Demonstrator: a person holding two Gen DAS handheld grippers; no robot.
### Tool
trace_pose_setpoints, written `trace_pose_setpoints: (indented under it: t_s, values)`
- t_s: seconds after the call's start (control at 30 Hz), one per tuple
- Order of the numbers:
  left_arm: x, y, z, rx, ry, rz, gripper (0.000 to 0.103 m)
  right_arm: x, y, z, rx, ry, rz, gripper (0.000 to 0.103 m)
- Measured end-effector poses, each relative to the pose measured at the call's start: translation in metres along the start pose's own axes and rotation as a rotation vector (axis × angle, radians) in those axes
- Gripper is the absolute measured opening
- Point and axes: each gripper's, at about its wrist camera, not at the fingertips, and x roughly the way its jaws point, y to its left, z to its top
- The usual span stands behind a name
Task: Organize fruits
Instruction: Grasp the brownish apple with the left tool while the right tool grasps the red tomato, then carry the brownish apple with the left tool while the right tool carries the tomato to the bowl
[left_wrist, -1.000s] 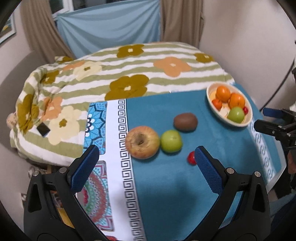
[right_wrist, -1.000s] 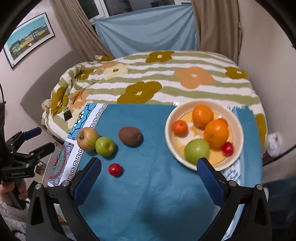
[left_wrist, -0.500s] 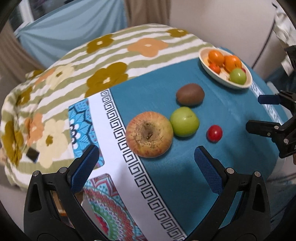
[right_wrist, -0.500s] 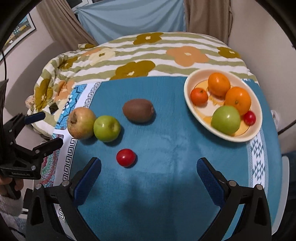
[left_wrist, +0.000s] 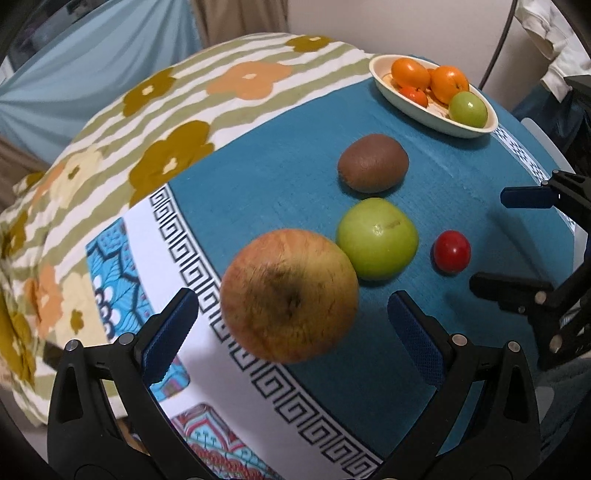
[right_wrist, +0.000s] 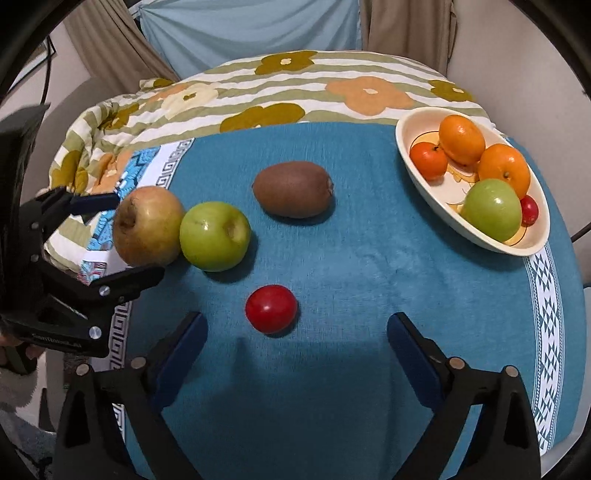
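Observation:
A large yellow-red apple (left_wrist: 288, 295) lies on the cloth right in front of my open left gripper (left_wrist: 291, 325), its fingers on either side of it and apart from it. Beside it lie a green apple (left_wrist: 376, 238), a brown kiwi (left_wrist: 373, 162) and a small red tomato (left_wrist: 451, 251). In the right wrist view my open right gripper (right_wrist: 295, 343) is just short of the tomato (right_wrist: 271, 308), with the apple (right_wrist: 147, 225), green apple (right_wrist: 215, 235) and kiwi (right_wrist: 293, 189) beyond. A cream bowl (right_wrist: 424, 184) at the right holds oranges, a green apple and a small red fruit.
A teal cloth (right_wrist: 369, 277) with a patterned white border covers the table. A flowered, striped quilt (right_wrist: 295, 92) lies behind it. The bowl also shows far right in the left wrist view (left_wrist: 402, 99). Each gripper shows in the other's view: the right one (left_wrist: 517, 243), the left one (right_wrist: 110, 236).
Both grippers have moved forward and down toward the fruit. The large apple now sits between my left fingers, and the tomato is much closer to my right gripper.

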Motion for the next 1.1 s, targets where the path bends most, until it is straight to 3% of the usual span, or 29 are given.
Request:
trace_pose_setpoints:
  t_s: [0.1, 0.2, 0.27, 0.33, 0.4, 0.83, 0.97, 1.1]
  values:
    - [0.008, -0.002, 0.003, 0.028, 0.011, -0.012, 0.089, 0.004, 0.005, -0.001, -0.01, -0.002, -0.004, 0.096]
    - [0.013, -0.003, 0.003, 0.049, 0.014, -0.003, 0.084, 0.009, 0.008, -0.001, -0.01, 0.011, 0.006, 0.086]
    - [0.014, -0.001, 0.003, 0.053, 0.016, 0.001, 0.081, 0.012, 0.009, -0.001, -0.005, 0.013, 0.008, 0.085]
    - [0.013, 0.002, 0.002, 0.052, 0.016, -0.009, 0.081, 0.013, 0.009, -0.001, -0.003, 0.013, 0.011, 0.083]
    - [0.012, 0.001, 0.001, 0.056, 0.015, -0.007, 0.081, 0.016, 0.011, -0.001, -0.006, 0.022, 0.015, 0.073]
    - [0.011, 0.006, -0.001, 0.009, 0.039, 0.011, 0.081, 0.023, 0.017, 0.006, -0.027, 0.031, 0.033, 0.052]
    - [0.011, 0.006, -0.003, -0.008, 0.047, 0.024, 0.081, 0.025, 0.02, 0.007, -0.05, 0.034, 0.043, 0.033]
    - [0.006, 0.008, -0.008, -0.051, 0.053, 0.028, 0.081, 0.022, 0.021, 0.009, -0.079, 0.025, 0.038, 0.031]
